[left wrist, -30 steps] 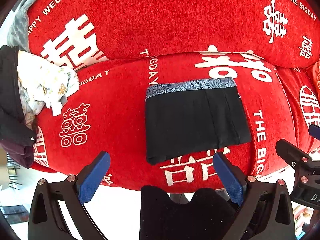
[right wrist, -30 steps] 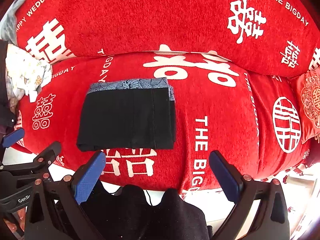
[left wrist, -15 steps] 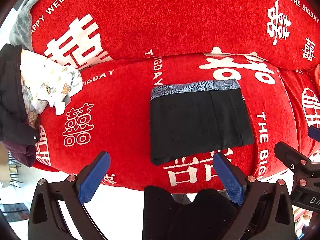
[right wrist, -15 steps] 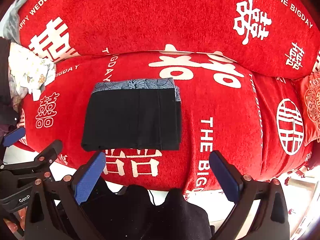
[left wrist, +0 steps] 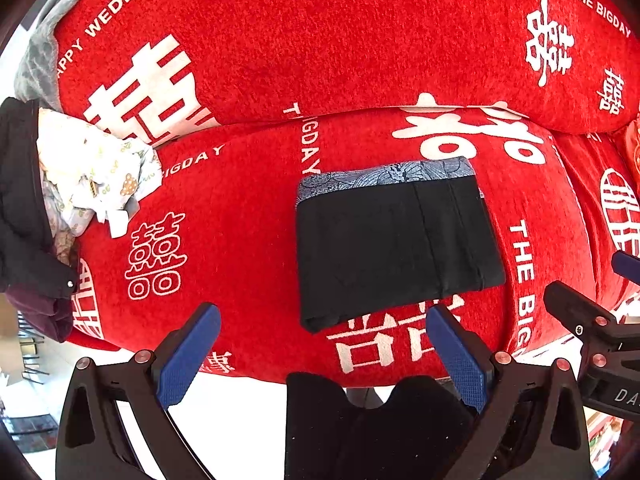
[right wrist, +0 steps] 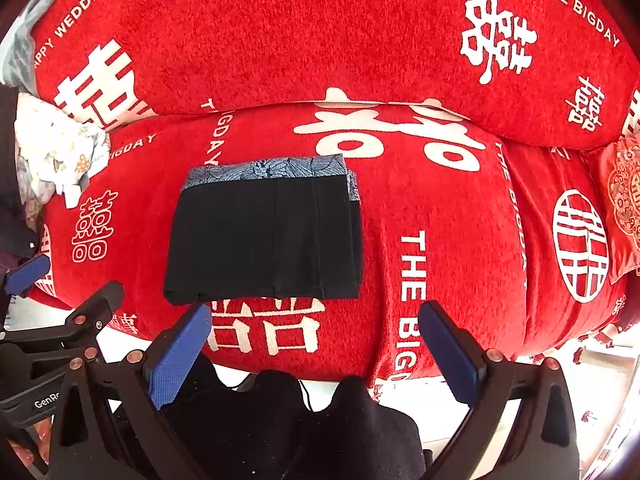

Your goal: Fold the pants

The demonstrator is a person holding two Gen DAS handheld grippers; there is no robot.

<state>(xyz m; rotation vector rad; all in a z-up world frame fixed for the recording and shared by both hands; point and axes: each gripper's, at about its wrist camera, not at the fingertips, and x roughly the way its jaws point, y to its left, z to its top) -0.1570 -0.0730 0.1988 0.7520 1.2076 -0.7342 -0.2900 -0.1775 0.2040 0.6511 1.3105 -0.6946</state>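
Note:
The black pants [left wrist: 394, 246] lie folded into a flat rectangle on the red sofa seat [left wrist: 240, 216], with a blue patterned waistband along the far edge. They also show in the right wrist view [right wrist: 266, 236]. My left gripper [left wrist: 320, 344] is open and empty, held just off the seat's front edge, below the pants. My right gripper [right wrist: 316, 340] is open and empty, also off the front edge, to the right of the pants. Neither gripper touches the pants.
A pile of pale printed cloth [left wrist: 92, 176] and dark garments [left wrist: 24, 208] lies at the seat's left end. The red backrest [left wrist: 320, 40] rises behind. A red embroidered cushion [right wrist: 624, 196] sits at the far right. White floor shows below the seat.
Both grippers have drifted slightly; the pants sit a little further right and lower in both views. The pants themselves have not moved. Both grippers stay open.

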